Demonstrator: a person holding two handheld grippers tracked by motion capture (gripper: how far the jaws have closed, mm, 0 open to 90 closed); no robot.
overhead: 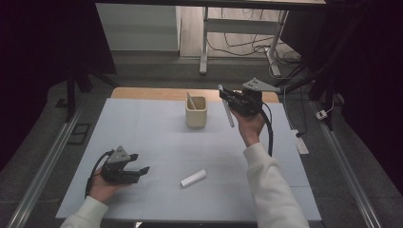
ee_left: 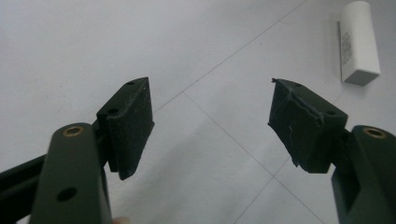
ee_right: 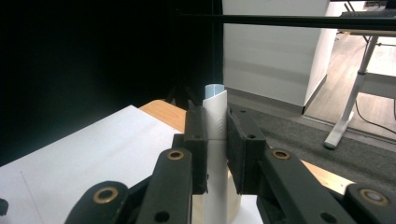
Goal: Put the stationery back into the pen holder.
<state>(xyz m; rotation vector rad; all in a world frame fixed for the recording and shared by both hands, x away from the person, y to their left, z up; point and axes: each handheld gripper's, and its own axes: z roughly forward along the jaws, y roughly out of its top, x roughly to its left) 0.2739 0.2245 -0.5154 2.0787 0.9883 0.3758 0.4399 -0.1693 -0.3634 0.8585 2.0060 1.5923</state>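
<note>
Tube [ee_right: 215, 140], slim, white and seemingly light and rigid, is pinched mid-length in the right claw [overhead: 229, 100], raised just beside the cup [overhead: 196, 112]. Pads grip its smooth sides; slipping looks possible. Left claw [overhead: 139, 163] rests open, a white cylinder [overhead: 193, 178] nearby; table room is ample.

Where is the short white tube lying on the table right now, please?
In the high view the white tube lies flat on the white mat near its front edge, just right of the open left tool and well in front of the beige cup.

hidden: cup [ee_right: 233, 205] — behind tube [ee_right: 215, 140] | tube foot — cut off
</note>
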